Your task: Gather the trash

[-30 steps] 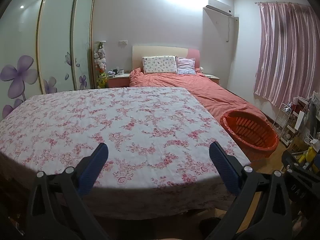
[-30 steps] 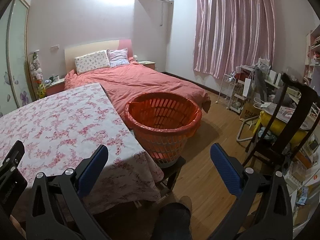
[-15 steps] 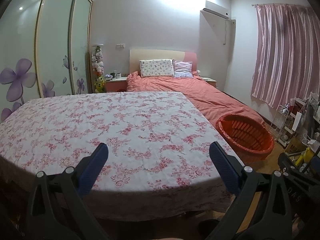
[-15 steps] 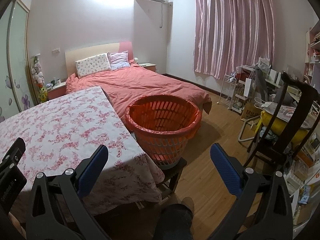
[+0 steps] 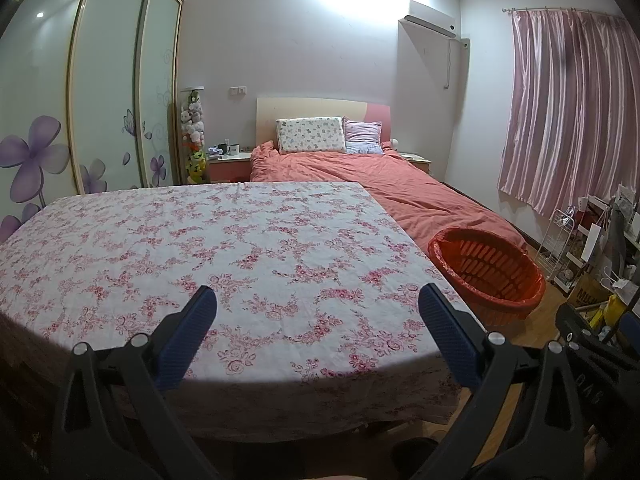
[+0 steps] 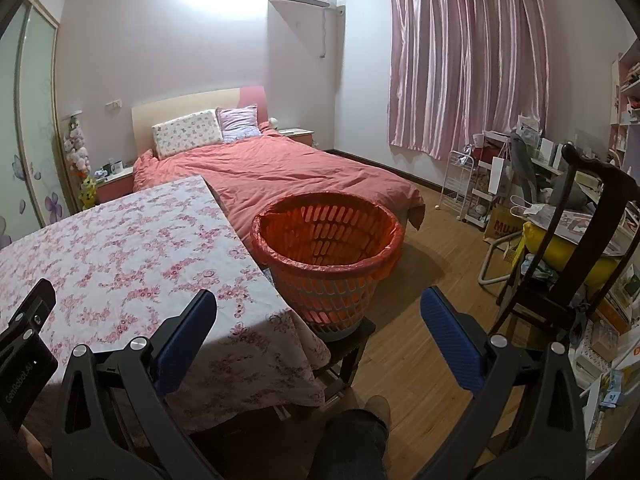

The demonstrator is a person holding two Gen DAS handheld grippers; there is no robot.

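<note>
Right wrist view: orange-lined basket, nothing visible inside.

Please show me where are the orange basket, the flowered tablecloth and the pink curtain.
orange basket point(image 6: 326, 268): right wrist view, front wall.
flowered tablecloth point(image 5: 224, 248): left wrist view, bare middle.
pink curtain point(image 6: 464, 60): right wrist view, middle folds.

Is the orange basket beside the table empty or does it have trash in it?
Looks empty: the orange basket shows only bare slotted walls inside; its very bottom is hidden.

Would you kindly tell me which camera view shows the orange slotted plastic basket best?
The right wrist view: the orange slotted plastic basket sits central, with rim, inside and wall visible. The left wrist view shows it small, near the right edge.
</note>
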